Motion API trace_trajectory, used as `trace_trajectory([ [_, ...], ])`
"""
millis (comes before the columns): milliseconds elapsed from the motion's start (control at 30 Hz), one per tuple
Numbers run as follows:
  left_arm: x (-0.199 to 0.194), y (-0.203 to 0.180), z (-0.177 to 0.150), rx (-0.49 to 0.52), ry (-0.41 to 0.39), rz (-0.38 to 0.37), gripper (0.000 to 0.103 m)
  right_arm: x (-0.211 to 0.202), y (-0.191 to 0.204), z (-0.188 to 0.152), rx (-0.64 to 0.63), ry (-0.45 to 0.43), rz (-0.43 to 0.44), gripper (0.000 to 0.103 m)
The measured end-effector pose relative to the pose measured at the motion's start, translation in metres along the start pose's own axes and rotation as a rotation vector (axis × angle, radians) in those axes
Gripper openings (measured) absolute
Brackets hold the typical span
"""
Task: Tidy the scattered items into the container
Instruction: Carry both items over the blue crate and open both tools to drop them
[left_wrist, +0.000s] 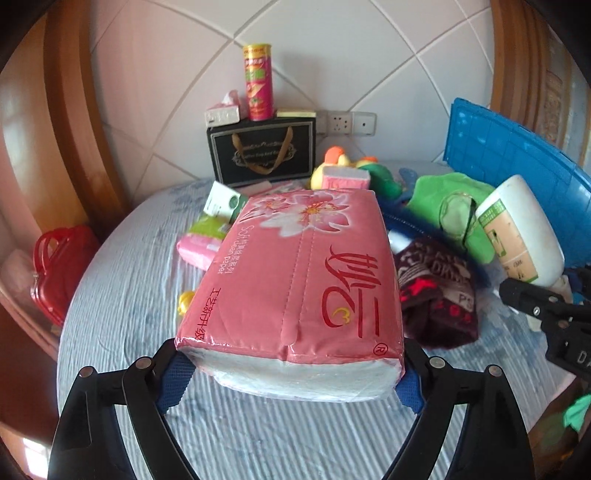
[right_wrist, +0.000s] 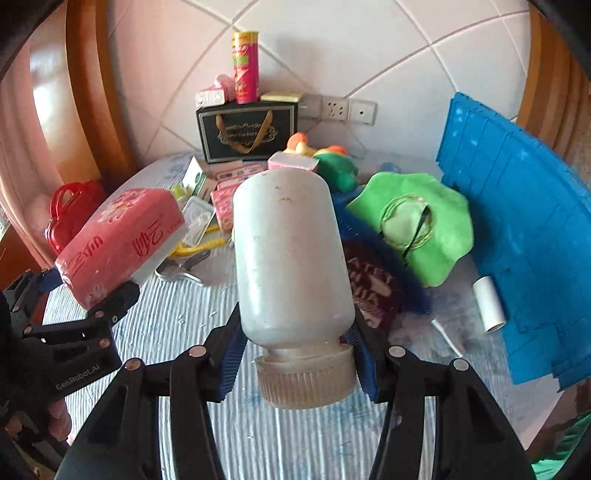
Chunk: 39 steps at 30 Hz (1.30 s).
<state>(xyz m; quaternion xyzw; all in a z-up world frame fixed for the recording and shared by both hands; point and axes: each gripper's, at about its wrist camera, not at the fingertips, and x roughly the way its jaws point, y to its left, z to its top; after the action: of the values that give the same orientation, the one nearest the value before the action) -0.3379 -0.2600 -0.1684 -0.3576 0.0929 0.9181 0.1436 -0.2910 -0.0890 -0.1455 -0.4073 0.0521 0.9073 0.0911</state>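
Note:
My left gripper (left_wrist: 290, 380) is shut on a pink pack of tissue paper (left_wrist: 299, 273) and holds it above the table; the pack also shows in the right wrist view (right_wrist: 118, 240). My right gripper (right_wrist: 295, 358) is shut on a white plastic bottle (right_wrist: 291, 266), gripped near its ribbed cap, bottom pointing away; it shows in the left wrist view (left_wrist: 517, 236) too. The blue crate (right_wrist: 517, 229) stands at the right, with a green cloth (right_wrist: 413, 225) and a dark patterned cloth (left_wrist: 436, 291) beside it.
A black gift bag (left_wrist: 262, 151) stands at the back with a snack can (left_wrist: 257, 83) on top. Small boxes, a plush toy (left_wrist: 354, 170), yellow items and a white tube (right_wrist: 489, 304) lie scattered on the striped tablecloth (left_wrist: 122, 295). A red case (left_wrist: 55, 273) sits left.

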Motion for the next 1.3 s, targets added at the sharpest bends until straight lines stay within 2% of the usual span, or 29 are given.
trace_trajectory([
  [200,-0.037,-0.089,0.021,-0.003,-0.107,0.002,0.089,-0.041,-0.087,0.009,0.004,-0.106,0.003,0.051],
  [300,-0.052,-0.142,0.034,-0.032,-0.136,-0.014,0.089,-0.062,-0.139,0.015,-0.02,-0.156,0.011,0.051],
  [433,-0.068,-0.206,0.048,-0.022,-0.171,-0.023,0.089,-0.09,-0.198,0.023,-0.041,-0.211,0.005,0.051],
  [567,-0.077,-0.251,0.065,-0.005,-0.181,-0.052,0.089,-0.106,-0.24,0.024,-0.019,-0.248,0.002,0.051],
  [733,-0.085,-0.295,0.086,0.053,-0.238,-0.123,0.089,-0.129,-0.295,0.019,0.097,-0.32,-0.055,0.051],
  [867,-0.086,-0.329,0.103,0.046,-0.261,-0.192,0.089,-0.149,-0.332,0.018,0.095,-0.341,-0.155,0.051],
  [967,-0.084,-0.368,0.11,0.105,-0.246,-0.241,0.089,-0.152,-0.374,0.017,0.165,-0.344,-0.189,0.051],
  [1067,-0.085,-0.402,0.119,0.107,-0.267,-0.27,0.089,-0.148,-0.413,0.016,0.192,-0.334,-0.212,0.051],
  [1200,-0.095,-0.462,0.135,0.097,-0.3,-0.263,0.089,-0.144,-0.469,0.015,0.191,-0.327,-0.204,0.051],
  [1300,-0.093,-0.507,0.145,0.073,-0.259,-0.228,0.089,-0.139,-0.51,0.019,0.172,-0.324,-0.206,0.051],
])
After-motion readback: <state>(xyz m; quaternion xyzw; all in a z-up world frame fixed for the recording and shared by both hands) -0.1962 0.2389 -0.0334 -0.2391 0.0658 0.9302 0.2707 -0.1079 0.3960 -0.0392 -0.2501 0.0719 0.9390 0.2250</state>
